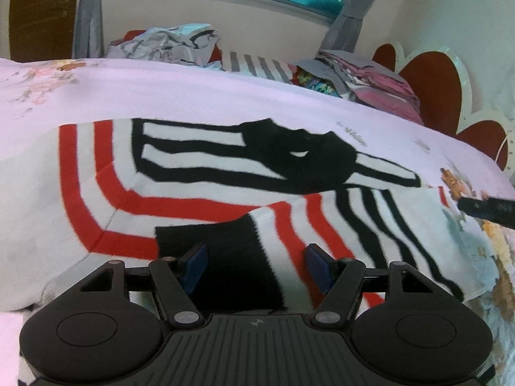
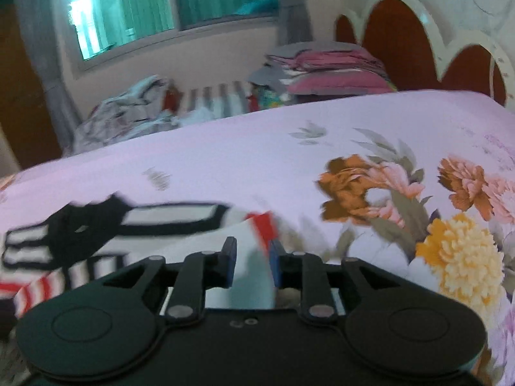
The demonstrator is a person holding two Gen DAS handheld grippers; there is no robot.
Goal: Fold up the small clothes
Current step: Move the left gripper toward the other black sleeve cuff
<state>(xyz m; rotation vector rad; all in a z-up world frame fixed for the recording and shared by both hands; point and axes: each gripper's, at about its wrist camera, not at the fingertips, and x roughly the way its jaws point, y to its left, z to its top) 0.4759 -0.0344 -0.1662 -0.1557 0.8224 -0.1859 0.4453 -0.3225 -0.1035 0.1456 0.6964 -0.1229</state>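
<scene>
Left gripper (image 1: 254,265) spread wide over the black cuff, right gripper (image 2: 252,262) half-closed around a white edge of the striped sweater (image 1: 199,173) on the floral bedsheet (image 2: 289,148) — thin bite, could slip mid-fold.

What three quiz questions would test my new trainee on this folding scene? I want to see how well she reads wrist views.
1. True or false: the left gripper is open above the sweater.
2. Which stripe colours does the sweater have? A) red and black B) blue and green
3. The bedsheet print shows ____.

Key: 1 true; 2 A; 3 flowers.
</scene>
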